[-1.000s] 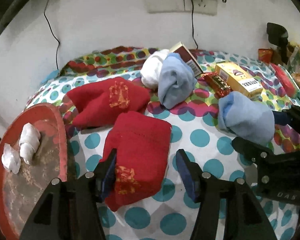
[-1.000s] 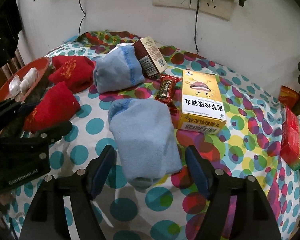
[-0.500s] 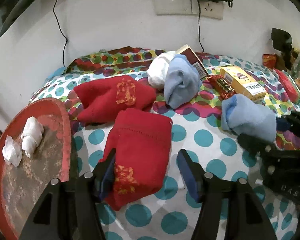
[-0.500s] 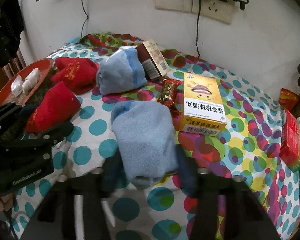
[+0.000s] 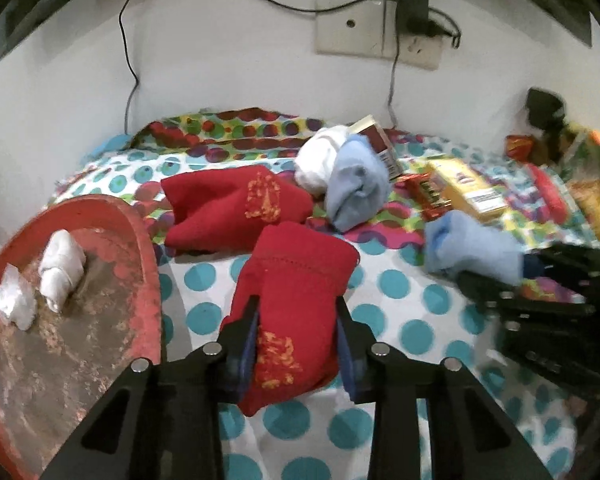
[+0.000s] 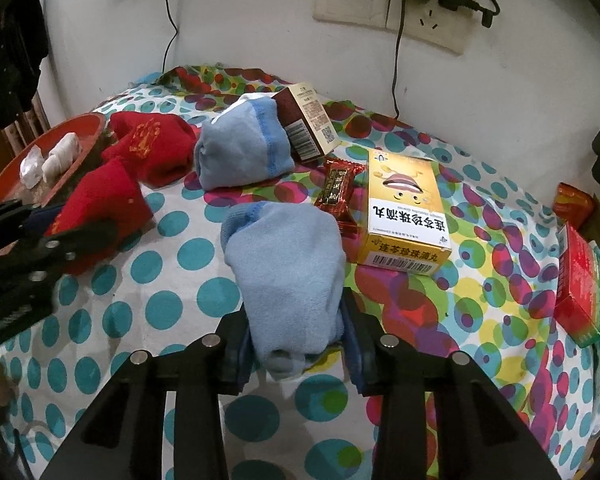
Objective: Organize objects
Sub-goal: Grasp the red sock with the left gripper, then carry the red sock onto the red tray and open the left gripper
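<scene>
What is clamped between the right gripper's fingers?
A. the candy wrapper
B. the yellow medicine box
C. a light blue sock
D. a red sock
C: the right gripper pinches the near end of the light blue sock, its pads pressing both sides.

Both grippers, left gripper (image 5: 296, 344) and right gripper (image 6: 296, 346), are black, with blue pads (image 5: 247, 346) and silver round screws (image 6: 388, 340).

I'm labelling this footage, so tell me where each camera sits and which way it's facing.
Left wrist: behind the left tongs, angled down at the clamped folded red cloth sock; right tongs at right edge.
Right wrist: behind the right tongs, angled down at the clamped folded light-blue sock; left tongs at left.
Shared: both socks, the yellow cardboard box, the round red tray.
</scene>
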